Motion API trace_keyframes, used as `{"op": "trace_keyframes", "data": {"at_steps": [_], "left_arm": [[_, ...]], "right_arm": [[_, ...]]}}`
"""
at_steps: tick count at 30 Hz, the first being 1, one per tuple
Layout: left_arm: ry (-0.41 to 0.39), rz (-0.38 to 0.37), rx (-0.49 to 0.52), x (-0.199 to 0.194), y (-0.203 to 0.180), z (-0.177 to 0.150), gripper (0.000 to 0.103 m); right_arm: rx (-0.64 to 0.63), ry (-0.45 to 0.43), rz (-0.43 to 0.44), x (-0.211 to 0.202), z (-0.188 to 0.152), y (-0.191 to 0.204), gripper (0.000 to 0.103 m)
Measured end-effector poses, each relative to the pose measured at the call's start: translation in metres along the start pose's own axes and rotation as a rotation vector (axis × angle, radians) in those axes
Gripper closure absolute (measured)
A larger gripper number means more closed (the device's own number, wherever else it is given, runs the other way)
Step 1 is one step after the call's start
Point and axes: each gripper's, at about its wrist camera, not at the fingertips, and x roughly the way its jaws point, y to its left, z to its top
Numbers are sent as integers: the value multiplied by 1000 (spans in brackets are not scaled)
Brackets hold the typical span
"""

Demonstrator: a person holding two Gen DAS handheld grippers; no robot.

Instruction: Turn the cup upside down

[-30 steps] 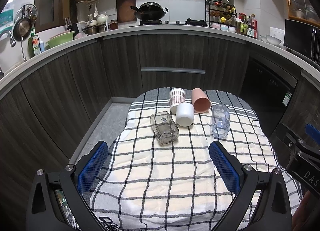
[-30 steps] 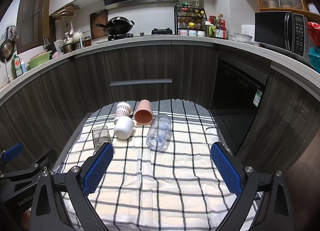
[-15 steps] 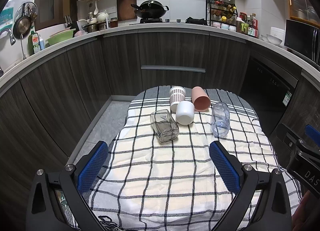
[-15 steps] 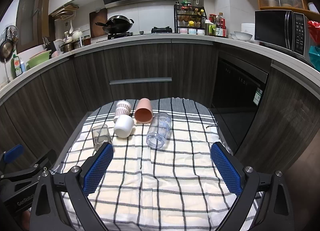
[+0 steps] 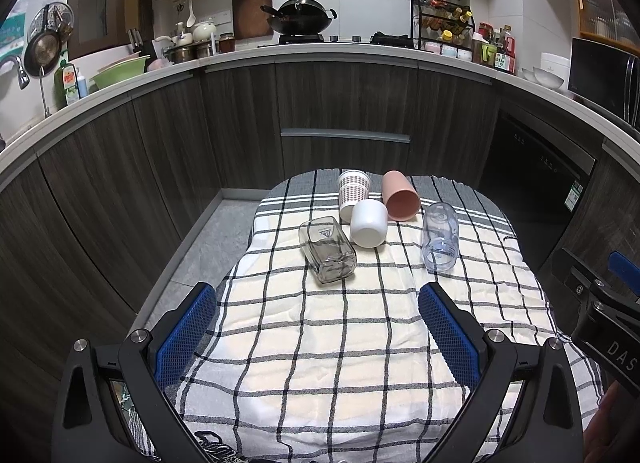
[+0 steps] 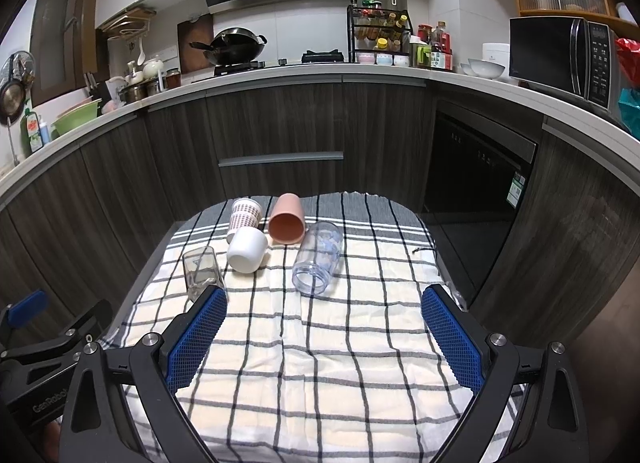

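Note:
Several cups lie on their sides on a checked cloth (image 5: 340,343) over a small table. A square clear glass (image 5: 328,249), a white cup (image 5: 369,223), a dotted paper cup (image 5: 352,191), a pink cup (image 5: 400,195) and a clear plastic cup (image 5: 439,237) show in the left wrist view. The right wrist view shows the glass (image 6: 200,271), white cup (image 6: 247,249), dotted paper cup (image 6: 243,215), pink cup (image 6: 286,219) and plastic cup (image 6: 318,259). My left gripper (image 5: 318,327) is open and empty, short of the glass. My right gripper (image 6: 324,335) is open and empty, short of the plastic cup.
Dark kitchen cabinets (image 5: 344,111) curve behind the table, with a counter carrying a wok (image 5: 304,19) and a spice rack (image 5: 444,23). A dishwasher (image 6: 476,183) stands to the right. The floor (image 5: 216,239) drops off left of the table.
Both views have shifted very slightly; the cups sit a touch higher in the left wrist view. The grippers stay open and the cups have not moved.

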Motion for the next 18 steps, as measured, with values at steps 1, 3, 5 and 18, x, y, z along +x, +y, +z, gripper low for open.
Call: {"op": "trace_keyframes", "data": {"at_steps": [1, 3, 5, 18], "left_arm": [[1, 0, -1, 0, 0, 0, 0], [1, 0, -1, 0, 0, 0, 0], [1, 0, 0, 0, 0, 0, 0], [16, 0, -16, 8, 4, -1, 0]], "right_arm": [[1, 1, 0, 0, 0, 0, 5], [2, 4, 0, 1, 1, 0, 5], [2, 5, 0, 1, 2, 0, 5], [-10, 11, 2, 4, 2, 3, 5]]}}
